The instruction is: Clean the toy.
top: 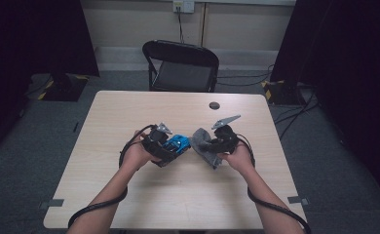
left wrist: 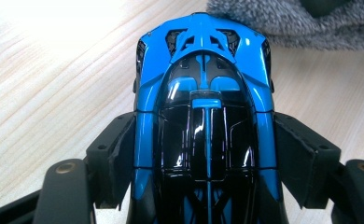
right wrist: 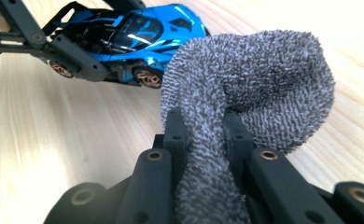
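At table (top: 129, 195) centre, left gripper (left wrist: 203, 154) clamped on blue toy car (left wrist: 203, 93), right gripper (right wrist: 203, 135) pinching grey cloth (right wrist: 255, 84), cloth touching car's nose.

Blue toy car (left wrist: 203, 116), glossy, black canopy and black stripes, bronze-coloured wheels; centre of high view, just left of the cloth. Nose pointing to top of frame in left gripper view, flanks clamped at mid-body. Grey cloth (right wrist: 250, 88), nubbly terry texture, bunched into a rounded fold; centre-right of right gripper view, lower part pinched, fold almost touching car's nose.
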`<state>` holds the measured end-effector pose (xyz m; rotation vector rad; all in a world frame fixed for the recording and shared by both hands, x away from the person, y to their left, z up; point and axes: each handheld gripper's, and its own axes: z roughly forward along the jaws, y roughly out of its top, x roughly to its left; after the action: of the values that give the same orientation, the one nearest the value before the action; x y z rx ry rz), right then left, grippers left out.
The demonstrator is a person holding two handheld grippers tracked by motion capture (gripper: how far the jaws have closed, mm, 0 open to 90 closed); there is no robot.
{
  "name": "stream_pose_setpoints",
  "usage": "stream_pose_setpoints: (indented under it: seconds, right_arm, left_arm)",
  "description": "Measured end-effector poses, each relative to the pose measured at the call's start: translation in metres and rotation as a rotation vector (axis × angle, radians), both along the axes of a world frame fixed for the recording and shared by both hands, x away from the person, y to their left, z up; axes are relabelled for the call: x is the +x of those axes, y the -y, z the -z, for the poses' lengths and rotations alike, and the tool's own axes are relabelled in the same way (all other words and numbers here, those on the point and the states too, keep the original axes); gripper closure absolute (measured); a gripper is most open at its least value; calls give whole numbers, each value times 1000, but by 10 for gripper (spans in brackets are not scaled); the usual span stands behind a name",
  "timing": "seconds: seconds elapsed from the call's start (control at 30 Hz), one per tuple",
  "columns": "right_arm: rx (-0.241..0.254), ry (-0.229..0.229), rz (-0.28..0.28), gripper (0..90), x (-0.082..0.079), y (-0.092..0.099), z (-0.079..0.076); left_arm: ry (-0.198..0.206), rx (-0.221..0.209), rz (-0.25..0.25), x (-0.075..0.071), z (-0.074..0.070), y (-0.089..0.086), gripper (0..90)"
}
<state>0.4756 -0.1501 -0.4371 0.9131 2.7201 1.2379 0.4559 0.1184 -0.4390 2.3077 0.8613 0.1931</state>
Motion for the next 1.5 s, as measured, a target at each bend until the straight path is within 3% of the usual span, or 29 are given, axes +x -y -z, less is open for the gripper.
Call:
stream_pose_setpoints:
  seconds: [0.37, 0.77, 0.97, 1.03, 1.17, 1.37, 1.5]
  right_arm:
    - [8, -11, 1, 764, -5, 6, 9]
    - [-58, 3, 27, 732, -4, 8, 25]
    - [-84, 19, 36, 582, -6, 7, 29]
    - [-103, 41, 45, 521, -8, 7, 28]
    - [-97, 75, 69, 401, -10, 13, 23]
    - [-120, 81, 72, 378, -16, 22, 20]
    - [-159, 79, 74, 355, -22, 26, 31]
  left_arm:
    - [1, 3, -18, 2, 2, -4, 282]
    - [11, -2, -25, 3, -1, -6, 282]
    - [8, 2, -24, 2, -1, -5, 282]
    - [5, 3, -22, 1, 0, -5, 282]
    - [6, 4, -20, 1, 0, -5, 282]
    - [14, -2, -22, 0, -3, -2, 282]
    - [18, -1, -22, 2, -6, 0, 282]
